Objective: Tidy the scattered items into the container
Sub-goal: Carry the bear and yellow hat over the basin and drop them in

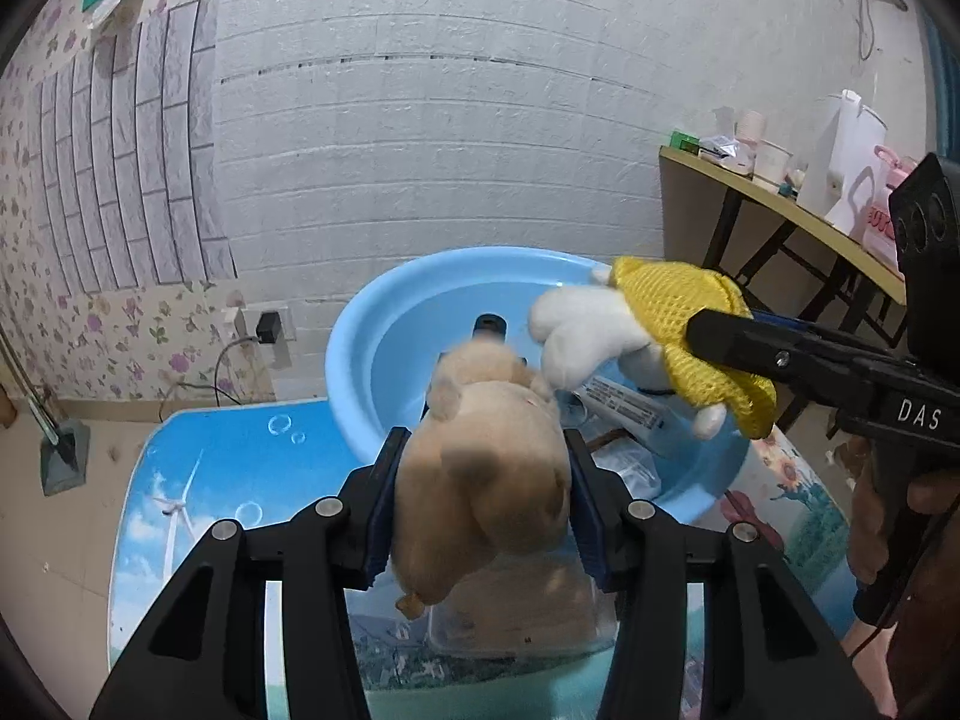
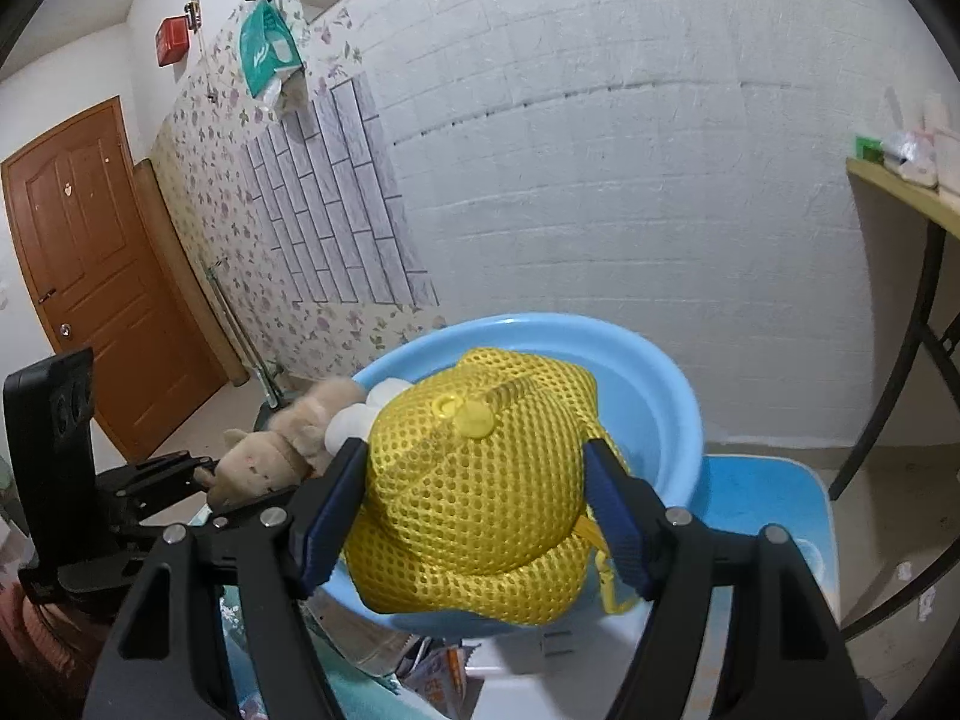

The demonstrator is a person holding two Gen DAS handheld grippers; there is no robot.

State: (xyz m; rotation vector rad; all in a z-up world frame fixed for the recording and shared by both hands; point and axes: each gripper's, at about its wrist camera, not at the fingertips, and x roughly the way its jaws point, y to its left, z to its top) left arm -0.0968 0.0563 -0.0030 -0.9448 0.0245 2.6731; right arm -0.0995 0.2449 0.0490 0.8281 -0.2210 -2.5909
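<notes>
A tan plush toy (image 1: pixel 486 480) hangs between the blue pads of my left gripper (image 1: pixel 486 438), which is shut on it just in front of the blue basin (image 1: pixel 360 348). From the right, my right gripper (image 1: pixel 696 324) reaches over the basin's rim, shut on a white plush toy in a yellow mesh outfit (image 1: pixel 678 300). In the right wrist view the yellow mesh toy (image 2: pixel 468 498) fills the space between the pads of my right gripper (image 2: pixel 474 450), above the basin (image 2: pixel 660 372). The left gripper (image 2: pixel 198 474) with the tan toy (image 2: pixel 270 450) shows at the left.
A white tube (image 1: pixel 624 414) and a clear bag lie inside the basin. A clear plastic box (image 1: pixel 522 618) sits on the picture-printed table cover (image 1: pixel 228 468) below the tan toy. Snack packets (image 2: pixel 444 672) lie near the front. A cluttered side table (image 1: pixel 780 204) stands at the right.
</notes>
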